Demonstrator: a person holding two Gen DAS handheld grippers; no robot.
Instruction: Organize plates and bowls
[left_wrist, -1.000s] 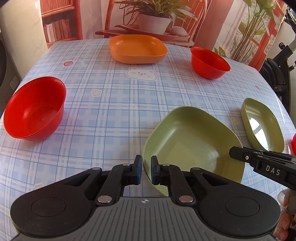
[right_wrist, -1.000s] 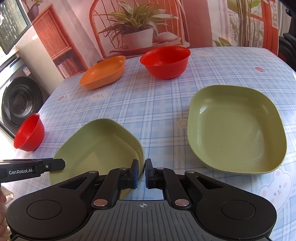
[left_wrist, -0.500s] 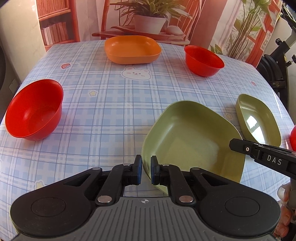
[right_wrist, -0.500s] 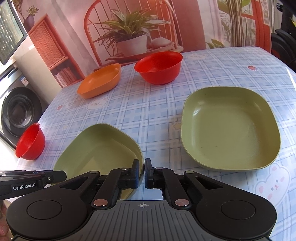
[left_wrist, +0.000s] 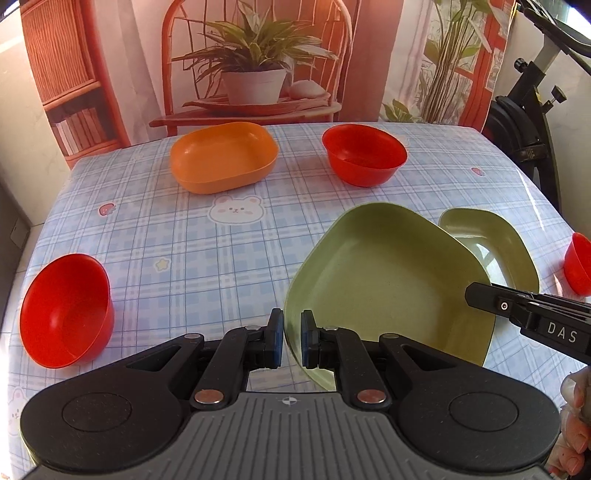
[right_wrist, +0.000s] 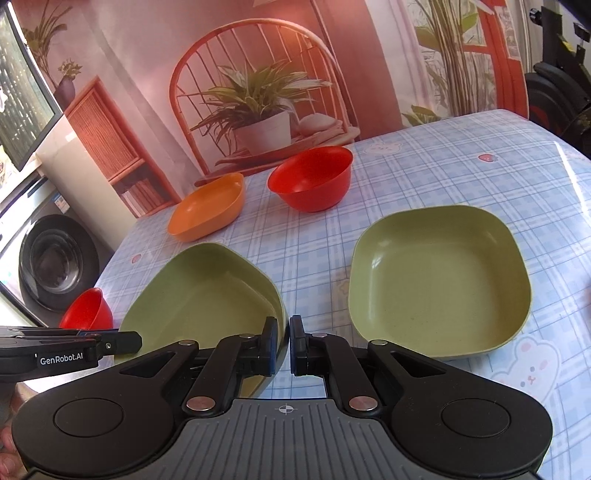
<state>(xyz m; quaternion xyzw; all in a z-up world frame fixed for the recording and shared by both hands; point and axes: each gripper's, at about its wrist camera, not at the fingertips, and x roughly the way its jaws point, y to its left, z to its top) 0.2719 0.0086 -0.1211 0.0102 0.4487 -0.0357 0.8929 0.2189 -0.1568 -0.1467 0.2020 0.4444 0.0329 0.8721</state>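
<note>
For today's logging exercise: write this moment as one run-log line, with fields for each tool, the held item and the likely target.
left tool: shut on held green plate | right tool: shut on same plate's other rim | plate: raised, tilted | likely target: second green plate, on table

The green plates (right_wrist: 439, 280) look like matt speckled plastic; the red bowl (left_wrist: 364, 158) at one o'clock is glossier plastic; the checked tablecloth (left_wrist: 177, 254) is shiny and smooth.

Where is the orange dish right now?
In the left wrist view the orange dish sits at the far side of the table, left of a red bowl.
</note>
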